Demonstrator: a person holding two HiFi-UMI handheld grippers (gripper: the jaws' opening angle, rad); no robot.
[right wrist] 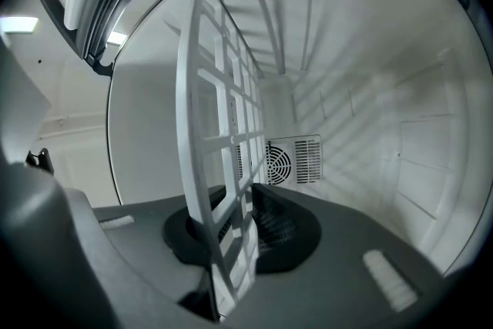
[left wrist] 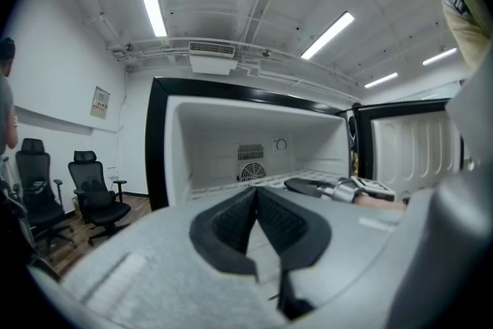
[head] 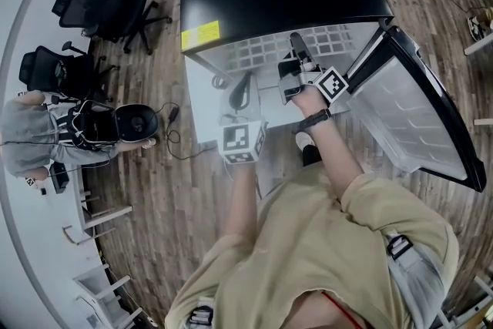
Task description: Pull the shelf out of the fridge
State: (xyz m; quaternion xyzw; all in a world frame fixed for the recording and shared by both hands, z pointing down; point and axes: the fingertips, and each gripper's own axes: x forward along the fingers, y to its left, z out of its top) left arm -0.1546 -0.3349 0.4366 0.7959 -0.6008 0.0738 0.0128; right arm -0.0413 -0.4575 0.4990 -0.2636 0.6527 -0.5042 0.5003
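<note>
Currently right gripper (right wrist: 237, 200) jaws pinching white shelf (right wrist: 206, 119) edge; left gripper (left wrist: 256, 192) jaws pressed together, empty.

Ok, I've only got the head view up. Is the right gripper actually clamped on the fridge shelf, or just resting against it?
Observer: Clamped. In the right gripper view, the right gripper has its pads shut on the edge of the white grid shelf.
Operator: And the left one?
Observer: The left gripper is shut with nothing between its jaws, and it faces the open fridge.
Operator: What's behind the shelf?
Observer: A round fan vent on the back wall. I can't see anything else there.
</note>
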